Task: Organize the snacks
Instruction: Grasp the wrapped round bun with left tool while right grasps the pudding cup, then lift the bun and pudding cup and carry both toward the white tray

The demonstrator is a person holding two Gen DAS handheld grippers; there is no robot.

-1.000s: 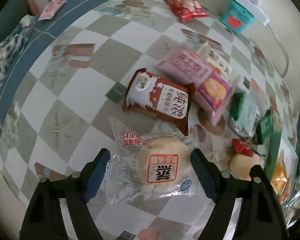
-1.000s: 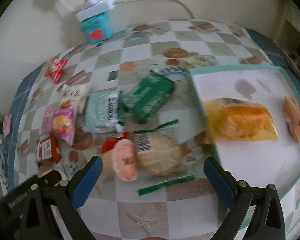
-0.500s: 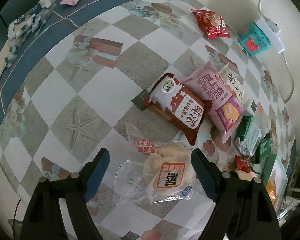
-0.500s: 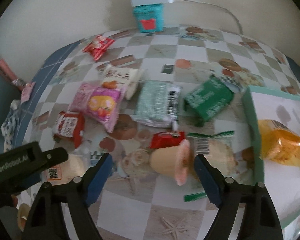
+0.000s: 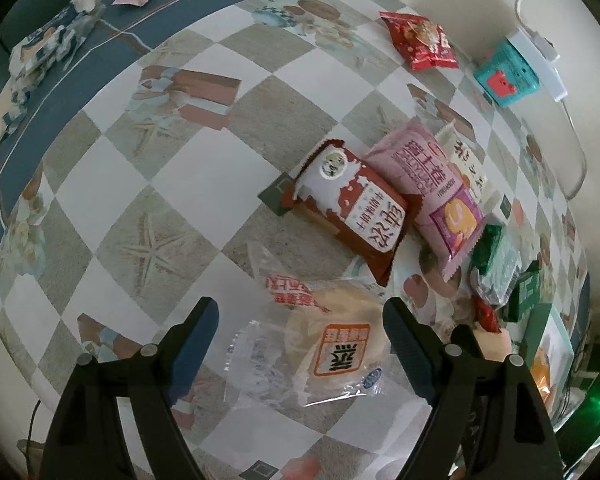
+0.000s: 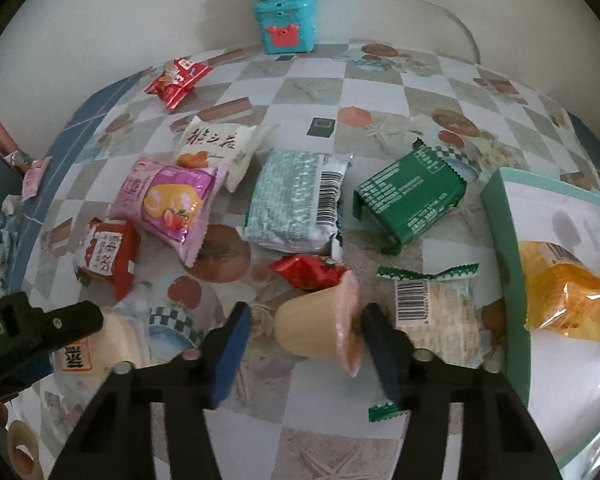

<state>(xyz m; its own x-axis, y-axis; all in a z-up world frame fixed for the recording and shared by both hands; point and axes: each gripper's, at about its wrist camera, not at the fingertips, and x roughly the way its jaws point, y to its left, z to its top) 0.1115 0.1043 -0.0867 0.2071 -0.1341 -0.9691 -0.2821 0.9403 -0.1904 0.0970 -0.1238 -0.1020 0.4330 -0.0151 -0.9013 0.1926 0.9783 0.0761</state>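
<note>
Several wrapped snacks lie on a checkered tablecloth. My left gripper (image 5: 300, 340) is open above a clear-wrapped round cake (image 5: 336, 344) that lies between its fingers. Beyond it lie a brown-and-white packet (image 5: 352, 208) and a pink packet (image 5: 432, 184). My right gripper (image 6: 304, 336) is open, its fingers on either side of a beige pudding cup (image 6: 316, 328) lying on its side; I cannot tell if they touch it. A small red packet (image 6: 308, 272) sits just behind the cup. A teal-rimmed tray (image 6: 496, 216) at right holds an orange packet (image 6: 564, 292).
A pale green packet (image 6: 296, 200), a dark green packet (image 6: 408, 196), a white packet (image 6: 216, 148) and a red packet (image 6: 176, 80) lie further back. A teal box (image 6: 286, 24) with a white charger stands by the wall. The left gripper's body (image 6: 32, 328) is at left.
The right gripper swung left from the tray side and closed in around the pudding cup, its opening narrower. The left gripper rose slightly above the round cake.
</note>
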